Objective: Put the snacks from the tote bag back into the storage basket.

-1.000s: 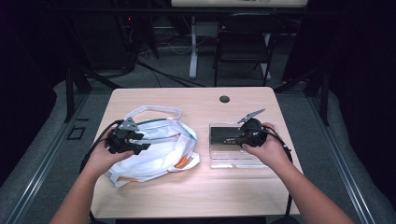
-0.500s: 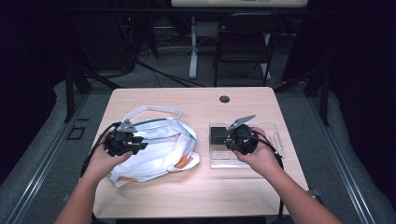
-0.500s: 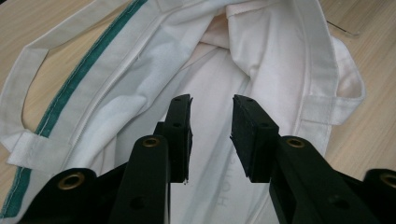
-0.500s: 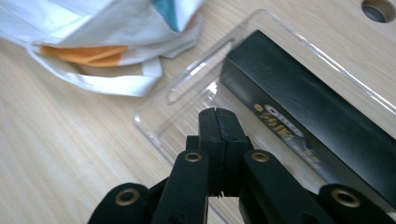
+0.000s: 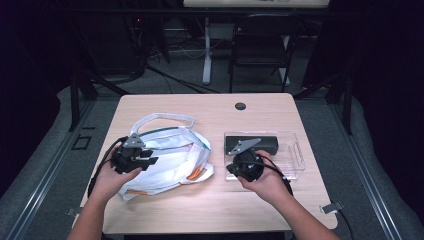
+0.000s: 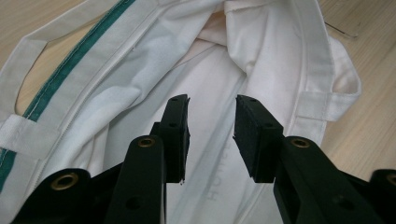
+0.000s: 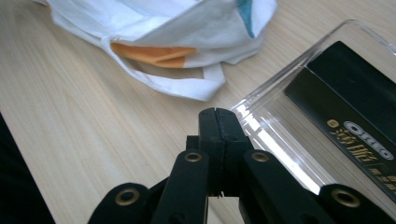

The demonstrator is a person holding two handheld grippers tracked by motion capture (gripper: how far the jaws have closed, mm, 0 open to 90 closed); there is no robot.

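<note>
Wooden table [image 5: 260, 210] edge near clear tray [image 5: 290, 150].

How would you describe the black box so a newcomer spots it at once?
On the wooden table, look right of the white cloth bag to the clear plastic tray. The black box lies inside it, flat, long and dark, with gold Oreo lettering.

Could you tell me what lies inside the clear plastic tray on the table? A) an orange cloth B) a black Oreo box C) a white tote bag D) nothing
B: the black Oreo box lies inside the clear plastic tray, printed face up.
</note>
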